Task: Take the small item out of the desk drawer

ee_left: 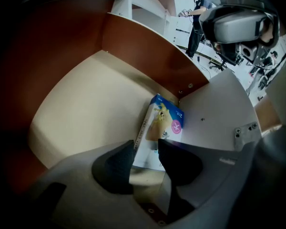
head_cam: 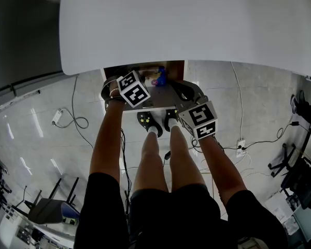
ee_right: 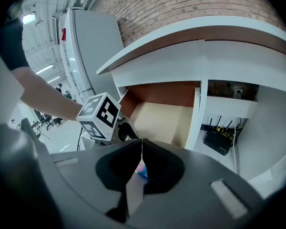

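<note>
The small item is a blue-and-white box [ee_left: 160, 128] lying against the right side of the open desk drawer [ee_left: 148, 46]; from the head view the box [head_cam: 159, 77] shows as a blue spot just under the white desk top [head_cam: 186, 25]. My left gripper [ee_left: 145, 149] points down into the drawer, open, with its fingertips on either side of the box's near end. My right gripper [ee_right: 142, 144] is shut on the thin pale front edge of the drawer [head_cam: 163, 101]. Through its jaws a bit of the box [ee_right: 142, 170] shows.
The person's legs and dark shoes [head_cam: 156, 122] stand right below the drawer. Cables and a power strip [head_cam: 57, 116] lie on the tiled floor. A black router [ee_right: 218, 142] sits under the desk to the right. A person [ee_left: 196, 13] stands far behind.
</note>
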The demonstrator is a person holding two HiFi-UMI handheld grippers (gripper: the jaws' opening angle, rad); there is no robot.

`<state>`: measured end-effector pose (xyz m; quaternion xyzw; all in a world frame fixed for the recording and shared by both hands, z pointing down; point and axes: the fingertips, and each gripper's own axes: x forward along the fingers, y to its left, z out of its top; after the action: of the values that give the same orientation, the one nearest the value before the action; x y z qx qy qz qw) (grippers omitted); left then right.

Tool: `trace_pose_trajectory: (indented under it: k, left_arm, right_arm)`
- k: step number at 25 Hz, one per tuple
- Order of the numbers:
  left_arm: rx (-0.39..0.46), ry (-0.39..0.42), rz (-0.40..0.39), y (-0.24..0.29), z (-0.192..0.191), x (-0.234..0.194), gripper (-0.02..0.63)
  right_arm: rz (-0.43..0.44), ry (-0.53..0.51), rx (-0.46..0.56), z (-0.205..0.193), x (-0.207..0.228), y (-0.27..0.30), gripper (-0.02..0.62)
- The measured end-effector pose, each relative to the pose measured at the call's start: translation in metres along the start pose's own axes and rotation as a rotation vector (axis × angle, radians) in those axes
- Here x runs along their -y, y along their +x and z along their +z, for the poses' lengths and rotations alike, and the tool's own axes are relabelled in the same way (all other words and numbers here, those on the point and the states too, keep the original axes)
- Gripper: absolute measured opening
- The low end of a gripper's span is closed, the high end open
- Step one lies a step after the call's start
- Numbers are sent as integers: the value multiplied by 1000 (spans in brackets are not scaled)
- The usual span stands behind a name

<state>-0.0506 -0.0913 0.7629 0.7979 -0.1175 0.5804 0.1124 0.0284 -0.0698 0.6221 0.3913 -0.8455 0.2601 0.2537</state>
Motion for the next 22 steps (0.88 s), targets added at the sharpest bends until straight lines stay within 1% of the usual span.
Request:
trace_pose_trajectory:
  k: [2,9,15,22]
  left_arm:
    - [-9,27,-1,-1,0,-1,150]
    - [4,55,12,-11,0,3,144]
    - [26,50,27,-15,1,7,140]
    - [50,50,48,-24,1,12,139]
  right_arm:
    - [0,-4,-1,1,0,1,17]
    - [4,-26,-17,0,-6,1,21]
    - [12,-53,-40,-4,-11,6,29]
    - [27,-117,-94,-9,-19,12,51]
